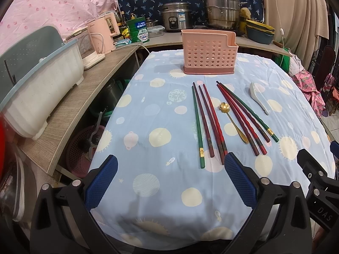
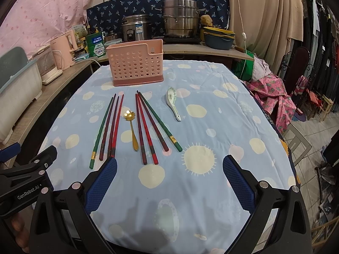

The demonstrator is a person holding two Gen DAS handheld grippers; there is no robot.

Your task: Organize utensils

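Both grippers, left gripper [image 1: 170, 166] and right gripper [image 2: 169, 166], hover with jaws spread wide, holding nothing. Just past them the chopsticks [image 2: 146, 127] and gold spoon [image 2: 132, 128] lie lengthwise, tips pointing away toward the pink holder [image 2: 135, 63] further back on the desk [image 2: 211, 182].

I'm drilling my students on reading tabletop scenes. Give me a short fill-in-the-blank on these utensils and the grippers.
1. The gold spoon lies between two groups of ____.
2. The perforated holder at the table's far end is ____ in colour.
3. The white ceramic spoon lies to the ____ of all the chopsticks.
4. The left gripper and right gripper are both ____.

Missing words: chopsticks; pink; right; open
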